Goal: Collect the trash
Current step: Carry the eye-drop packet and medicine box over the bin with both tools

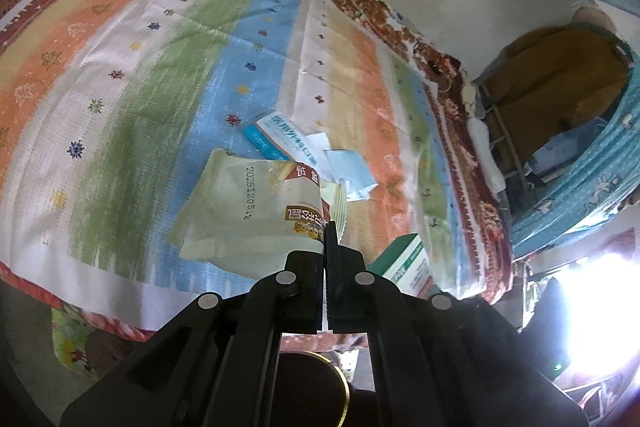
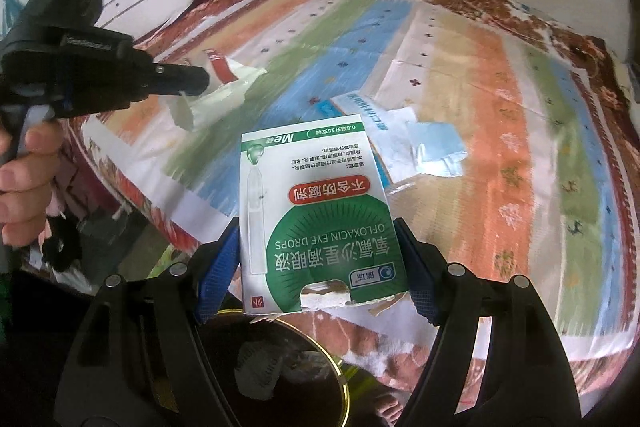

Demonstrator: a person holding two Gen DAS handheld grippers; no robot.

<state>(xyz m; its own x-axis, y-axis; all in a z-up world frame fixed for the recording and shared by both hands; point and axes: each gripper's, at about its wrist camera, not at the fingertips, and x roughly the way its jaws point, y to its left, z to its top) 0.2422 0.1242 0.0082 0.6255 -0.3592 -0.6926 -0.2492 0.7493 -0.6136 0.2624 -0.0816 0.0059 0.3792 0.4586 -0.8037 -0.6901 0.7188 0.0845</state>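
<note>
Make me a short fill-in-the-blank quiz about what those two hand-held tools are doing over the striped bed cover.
1. The right tool grips a green and white box of eye ____.
2. The left tool is shut on a pale ____ wrapper.
3. Below both tools waits a dark bin with a ____ rim.
4. Still lying on the bed cover is a torn blue and white ____ packet.

Missing words: drops; snack; gold; mask
</note>
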